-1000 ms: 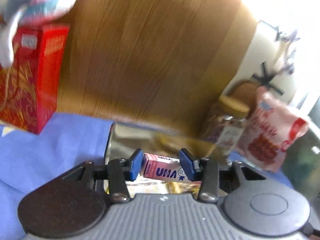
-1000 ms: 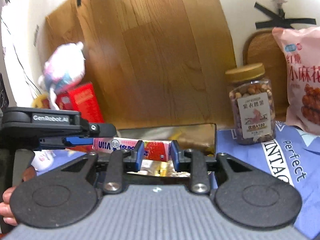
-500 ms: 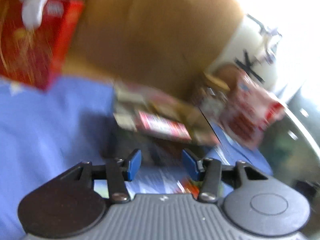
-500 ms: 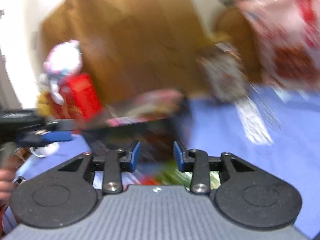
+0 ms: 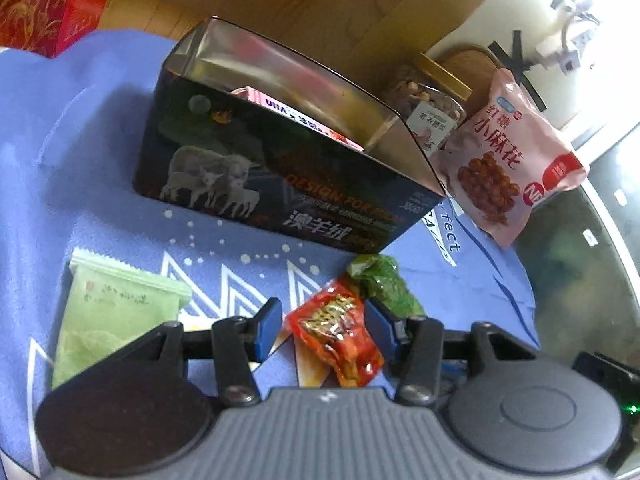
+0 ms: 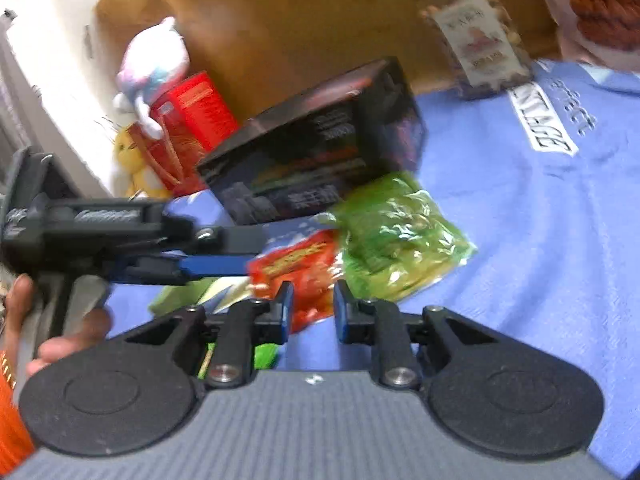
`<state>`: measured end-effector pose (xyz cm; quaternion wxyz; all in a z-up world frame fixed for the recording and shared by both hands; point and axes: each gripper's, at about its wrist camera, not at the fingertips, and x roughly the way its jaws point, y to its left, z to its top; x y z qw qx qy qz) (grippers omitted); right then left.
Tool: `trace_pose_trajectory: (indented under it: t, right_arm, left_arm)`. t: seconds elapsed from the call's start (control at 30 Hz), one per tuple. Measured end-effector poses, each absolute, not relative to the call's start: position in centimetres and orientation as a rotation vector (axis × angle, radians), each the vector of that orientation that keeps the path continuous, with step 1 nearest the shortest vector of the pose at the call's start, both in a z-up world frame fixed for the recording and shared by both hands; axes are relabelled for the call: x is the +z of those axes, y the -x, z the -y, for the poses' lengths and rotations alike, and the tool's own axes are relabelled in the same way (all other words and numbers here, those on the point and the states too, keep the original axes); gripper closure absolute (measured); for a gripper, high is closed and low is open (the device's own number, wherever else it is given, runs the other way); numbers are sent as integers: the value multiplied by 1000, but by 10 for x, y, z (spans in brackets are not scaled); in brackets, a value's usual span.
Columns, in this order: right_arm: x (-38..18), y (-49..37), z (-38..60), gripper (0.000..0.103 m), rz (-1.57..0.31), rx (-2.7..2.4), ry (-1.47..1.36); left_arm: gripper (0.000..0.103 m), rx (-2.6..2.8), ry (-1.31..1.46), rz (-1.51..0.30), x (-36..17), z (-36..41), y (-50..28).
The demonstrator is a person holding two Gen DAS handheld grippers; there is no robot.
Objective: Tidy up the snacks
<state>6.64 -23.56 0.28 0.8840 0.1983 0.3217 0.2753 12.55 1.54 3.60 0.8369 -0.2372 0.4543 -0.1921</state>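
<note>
The red snack packet (image 5: 335, 338) lies low in the frame between the left claw's (image 5: 323, 330) parted jaws, untouched; a green packet (image 5: 383, 285) touches its right side — the right claw (image 6: 311, 307), just narrowed, stands open over both; behind, the dark tin (image 5: 256, 184) holds a pink carton (image 5: 280, 110); blue cloth (image 5: 100, 200) covers the worktop.

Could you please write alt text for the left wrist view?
The left tool hovers open around a red snack packet on a blue cloth, beside a green packet and before an open dark tin.
</note>
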Motion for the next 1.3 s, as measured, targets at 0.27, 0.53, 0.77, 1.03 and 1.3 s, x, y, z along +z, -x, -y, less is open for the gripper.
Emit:
trace_pose_trajectory:
  t: [0.27,0.53,0.77,1.03,1.3]
  right_arm:
    - [-5,-117,273,74,-692,412,-457]
    - [-29,-95,262,75,-771,600,-682]
    - [-27,-80,246,77,-777,627,-736]
    - [-18,-61,256,78,-641,634,-816]
    - [2,-72,257,78,-580,652,-893]
  left_arm:
    - [56,-485,498,-949,49,13,-131]
    - [55,-510,526,-973,32,19,-132]
    - [94,-500,574,-963,22,0,-125]
    - [96,-620,715,-870,45,-28,-111]
    - [96,-603,685,-678,106,-50,-150]
